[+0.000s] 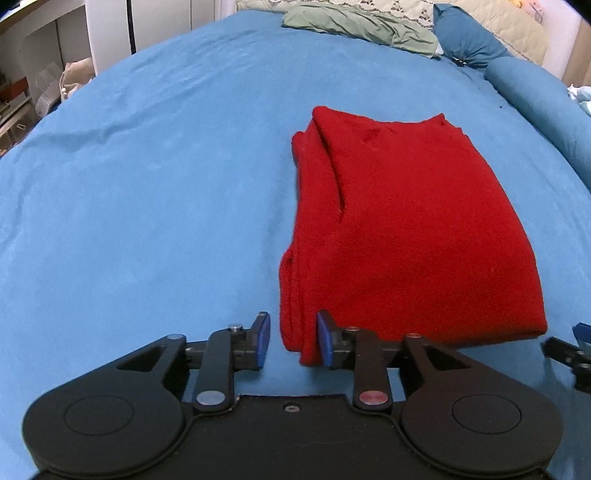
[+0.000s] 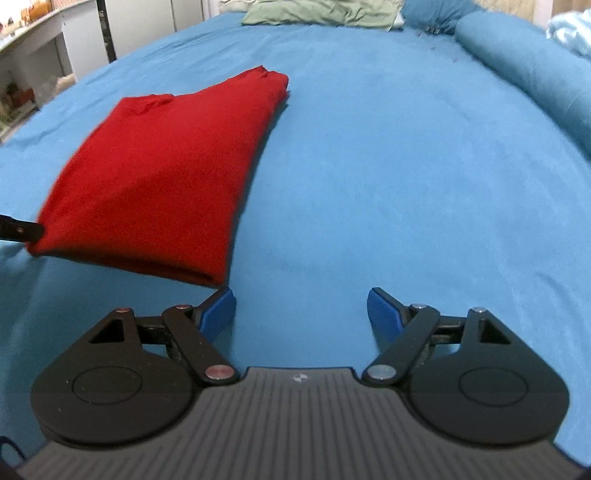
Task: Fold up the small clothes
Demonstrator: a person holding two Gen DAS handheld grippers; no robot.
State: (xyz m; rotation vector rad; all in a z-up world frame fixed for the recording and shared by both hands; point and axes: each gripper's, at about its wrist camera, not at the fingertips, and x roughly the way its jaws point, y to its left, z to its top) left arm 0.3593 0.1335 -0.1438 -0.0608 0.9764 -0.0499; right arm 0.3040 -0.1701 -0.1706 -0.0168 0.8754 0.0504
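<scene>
A folded red knit garment (image 1: pixel 406 229) lies on the blue bed sheet (image 1: pixel 147 203). My left gripper (image 1: pixel 293 341) is open at the garment's near left corner; that corner sits between the blue pads, against the right pad (image 1: pixel 324 341). In the right wrist view the garment (image 2: pixel 162 177) lies to the left, its near edge slightly raised. My right gripper (image 2: pixel 301 314) is wide open and empty over bare sheet, just right of the garment's near right corner. The left gripper's finger (image 2: pixel 20 230) shows at the garment's left corner.
A crumpled green cloth (image 1: pixel 354 27) and blue pillows (image 1: pixel 469 33) lie at the far end of the bed. A rolled blue bolster (image 2: pixel 524 70) runs along the right side. Shelves and a white cabinet (image 1: pixel 110 29) stand to the left beyond the bed.
</scene>
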